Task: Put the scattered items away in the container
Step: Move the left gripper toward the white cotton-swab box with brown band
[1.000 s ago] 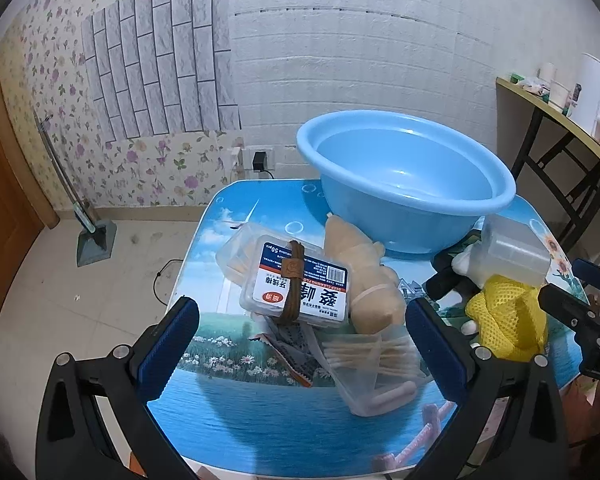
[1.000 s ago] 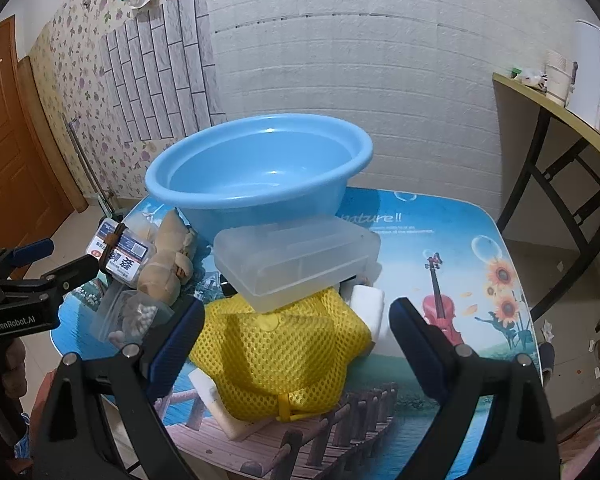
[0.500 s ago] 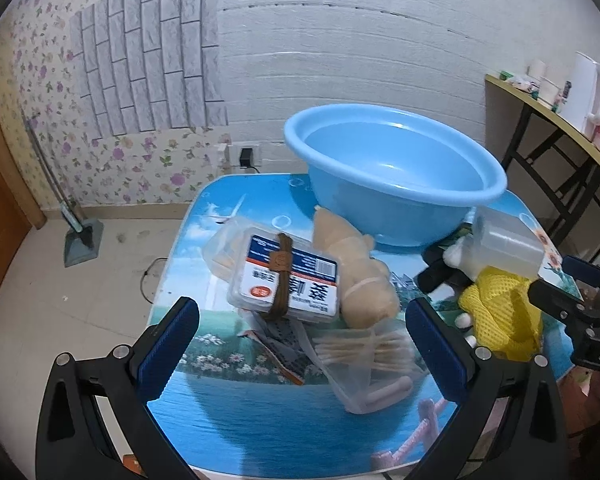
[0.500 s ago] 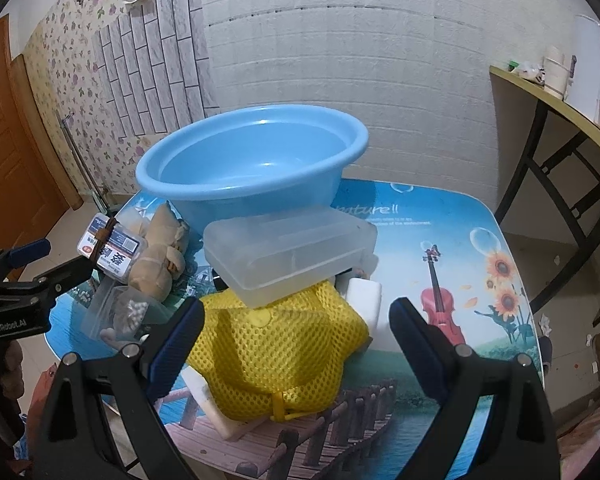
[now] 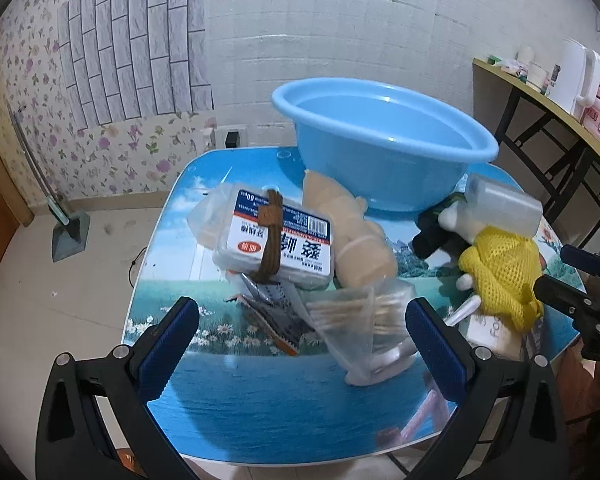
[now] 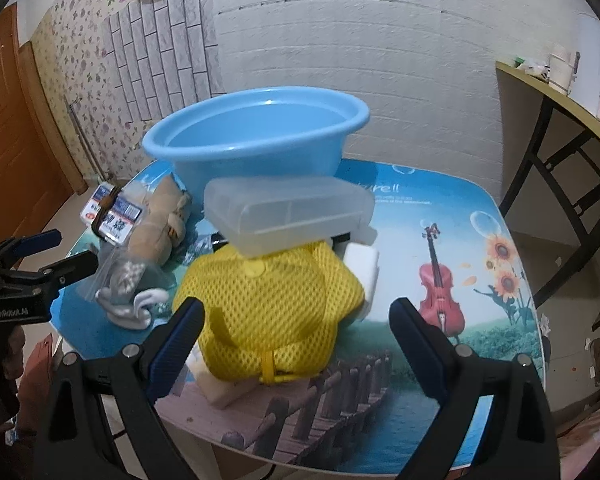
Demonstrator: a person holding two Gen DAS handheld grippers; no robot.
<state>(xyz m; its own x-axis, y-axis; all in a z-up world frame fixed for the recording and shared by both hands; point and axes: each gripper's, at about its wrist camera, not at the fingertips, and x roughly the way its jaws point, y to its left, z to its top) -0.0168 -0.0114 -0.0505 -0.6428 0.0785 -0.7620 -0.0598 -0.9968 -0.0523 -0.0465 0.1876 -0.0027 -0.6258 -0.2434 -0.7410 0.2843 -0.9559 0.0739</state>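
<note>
The blue basin (image 5: pixel 384 148) stands upright, mouth up, at the far edge of a picture-printed table (image 6: pixel 440 248) beside a white brick wall (image 6: pixel 380 60), its long axis across the table. Left gripper (image 5: pixel 300 332) and right gripper (image 6: pixel 296 332) gape wide, empty.

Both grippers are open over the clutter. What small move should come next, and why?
Probably lower the right gripper onto the yellow mesh bag: its jaws already straddle the bag, nothing is held, and the blue basin behind looks empty.
</note>
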